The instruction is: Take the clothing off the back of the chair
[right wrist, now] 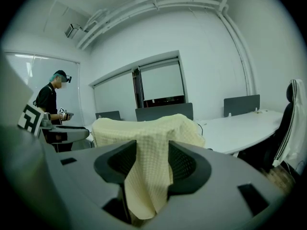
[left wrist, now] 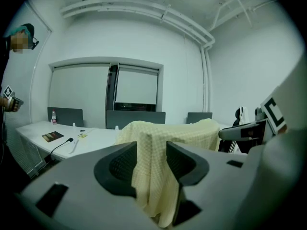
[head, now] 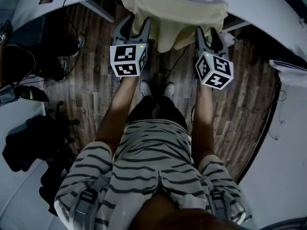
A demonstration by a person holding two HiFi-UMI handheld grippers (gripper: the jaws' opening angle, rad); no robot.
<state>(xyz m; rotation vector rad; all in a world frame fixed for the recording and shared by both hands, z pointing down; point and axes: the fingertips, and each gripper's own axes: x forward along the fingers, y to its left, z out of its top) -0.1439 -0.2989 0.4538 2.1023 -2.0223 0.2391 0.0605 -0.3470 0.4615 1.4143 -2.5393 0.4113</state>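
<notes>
Left gripper view has the left gripper standing wide, a hanging fold of the pale yellow waffle-weave garment loose between its pads; the right gripper likewise. Garment drapes the chair back, hidden beneath it, beside the long white desk. Grasping step, I judge: next close both, lift upward; a black cable dangles nearby

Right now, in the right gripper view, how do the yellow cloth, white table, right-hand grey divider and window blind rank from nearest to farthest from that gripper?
1. Yellow cloth: between the jaws, centre.
2. White table: right, behind the cloth.
3. Grey divider: right, on the table's far edge.
4. Window blind: centre, on the back wall.
</notes>
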